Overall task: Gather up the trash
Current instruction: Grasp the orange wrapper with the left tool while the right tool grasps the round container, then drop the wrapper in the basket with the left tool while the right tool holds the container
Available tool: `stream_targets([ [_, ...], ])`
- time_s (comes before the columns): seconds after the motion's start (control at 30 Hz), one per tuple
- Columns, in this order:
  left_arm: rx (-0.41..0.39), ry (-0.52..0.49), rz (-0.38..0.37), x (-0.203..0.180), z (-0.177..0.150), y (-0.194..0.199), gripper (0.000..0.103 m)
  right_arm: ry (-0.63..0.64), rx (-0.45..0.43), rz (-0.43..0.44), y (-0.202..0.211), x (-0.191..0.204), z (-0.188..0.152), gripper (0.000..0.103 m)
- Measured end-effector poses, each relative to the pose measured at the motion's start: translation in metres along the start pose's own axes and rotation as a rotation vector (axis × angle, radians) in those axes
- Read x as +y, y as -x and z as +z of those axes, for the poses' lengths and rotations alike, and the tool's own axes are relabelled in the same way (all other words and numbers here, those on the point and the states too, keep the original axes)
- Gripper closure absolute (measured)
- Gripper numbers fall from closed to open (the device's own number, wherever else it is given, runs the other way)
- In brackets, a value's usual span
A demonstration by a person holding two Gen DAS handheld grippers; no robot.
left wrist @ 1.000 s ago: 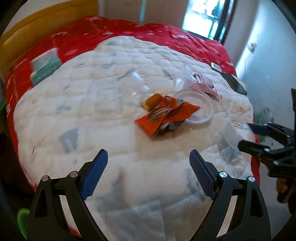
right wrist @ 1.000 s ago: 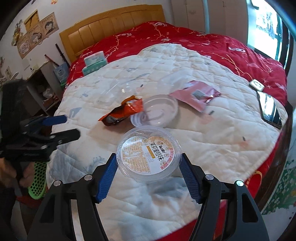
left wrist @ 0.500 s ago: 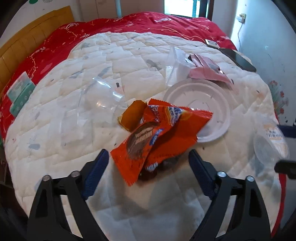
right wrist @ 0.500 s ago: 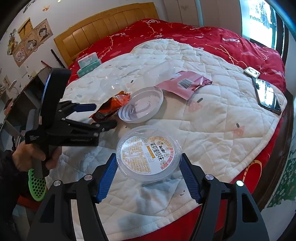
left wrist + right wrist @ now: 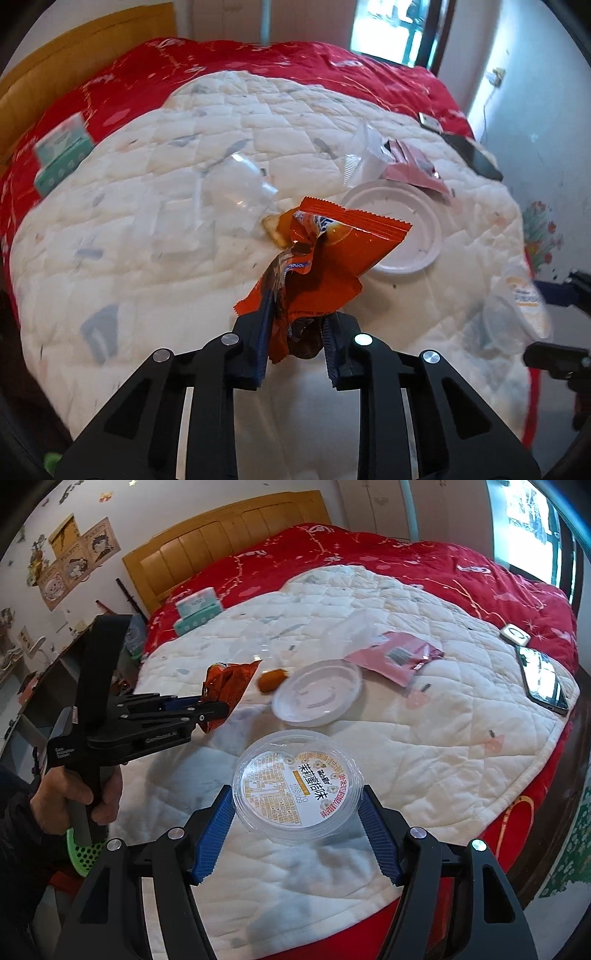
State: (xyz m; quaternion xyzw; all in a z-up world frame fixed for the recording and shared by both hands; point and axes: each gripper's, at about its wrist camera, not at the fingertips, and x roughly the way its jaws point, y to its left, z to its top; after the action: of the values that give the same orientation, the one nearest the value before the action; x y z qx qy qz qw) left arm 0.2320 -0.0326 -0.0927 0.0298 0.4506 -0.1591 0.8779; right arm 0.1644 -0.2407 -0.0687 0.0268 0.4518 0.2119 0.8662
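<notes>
Clamping on the orange snack wrapper: left hand-held gripper has its blue pads pressed into the crumpled lower end, and the rest of the wrapper sticks up and away from the fingers, over the white quilt. From the right wrist view the same wrapper hangs at the tips of the left hand-held gripper, with a hand wrapped around its black handle.

Right hand-held gripper grasps a round clear plastic tub with a printed orange-and-white label, pads against its rim on both sides, jaws about half spread. In the left wrist view that tub shows blurred at the right edge.

Trash on the quilt:
- white plastic lid, flat, just beyond the held tub
- small orange-brown piece just beside the lid's left edge
- pink-red foil packet past the lid, right of it
- crumpled clear plastic cup, left of the lid in the left view
- second bit of clear plastic overlapping the pink packet's near end

Other stuff: dark phone and a small white device near the right edge of the bed, green-and-white tissue pack on the red bedspread close to the wooden headboard. Green perforated item below the hand, mostly hidden.
</notes>
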Motion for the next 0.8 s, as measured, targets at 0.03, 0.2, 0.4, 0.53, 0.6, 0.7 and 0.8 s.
stream_targets([
  [0.03, -0.007, 0.021, 0.000, 0.004, -0.005, 0.009, 0.079, 0.009, -0.001, 0.003, 0.001, 0.004, 0.000, 0.037],
  [0.2, -0.032, 0.086, 0.022, 0.019, -0.031, 0.050, 0.083, 0.054, -0.008, 0.037, 0.005, 0.032, -0.002, 0.037],
  [0.4, -0.073, 0.184, 0.079, 0.049, -0.068, 0.101, 0.083, 0.104, -0.011, 0.087, 0.005, 0.068, -0.003, 0.037],
  [0.53, -0.107, 0.261, 0.125, 0.071, -0.098, 0.135, 0.084, 0.143, -0.001, 0.123, 0.002, 0.093, -0.007, 0.037],
  [0.6, -0.120, 0.291, 0.146, 0.081, -0.110, 0.146, 0.084, 0.161, 0.006, 0.138, -0.001, 0.105, -0.008, 0.037],
  [0.7, -0.132, 0.353, 0.193, 0.099, -0.133, 0.165, 0.084, 0.189, 0.017, 0.162, -0.006, 0.123, -0.009, 0.037],
  [0.8, -0.137, 0.421, 0.231, 0.117, -0.157, 0.182, 0.084, 0.214, 0.026, 0.180, -0.010, 0.138, -0.010, 0.037],
])
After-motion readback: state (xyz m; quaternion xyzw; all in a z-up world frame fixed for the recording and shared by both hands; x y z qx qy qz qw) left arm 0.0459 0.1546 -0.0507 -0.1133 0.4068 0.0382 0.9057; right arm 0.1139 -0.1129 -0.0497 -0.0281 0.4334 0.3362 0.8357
